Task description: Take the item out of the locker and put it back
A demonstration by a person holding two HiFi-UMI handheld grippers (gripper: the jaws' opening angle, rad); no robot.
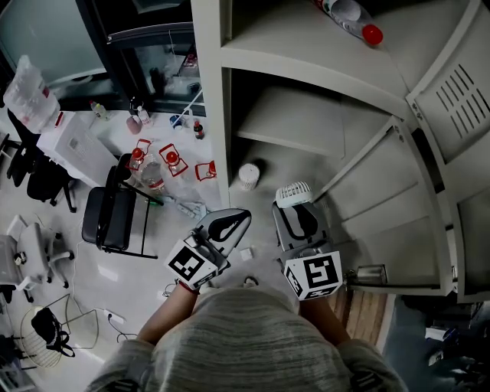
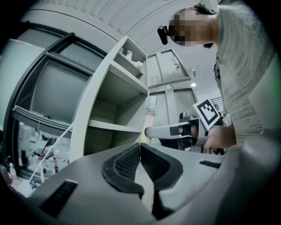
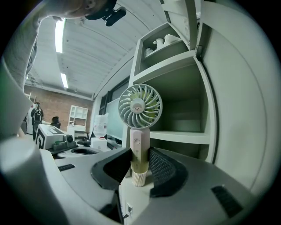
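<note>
A small hand-held fan [image 3: 140, 106] with a white round head and a pale handle stands upright between the pads of my right gripper [image 3: 136, 165], which is shut on the handle. In the head view the fan's head [image 1: 294, 194] shows in front of the open locker [image 1: 306, 115], just outside its shelves, above the right gripper [image 1: 295, 220]. My left gripper [image 1: 228, 223] hangs to the left of it, by the locker's left wall. Its jaws meet with nothing between them [image 2: 140, 163]. The left gripper view catches the fan [image 2: 150, 105] and the right gripper [image 2: 178, 131] from the side.
The locker door [image 1: 452, 99] stands open at the right. A bottle with a red cap [image 1: 354, 18] lies on the upper shelf, and a white round object [image 1: 249, 174] sits low at the locker's left. A black chair [image 1: 115, 216] and a cluttered white table [image 1: 76, 142] stand left.
</note>
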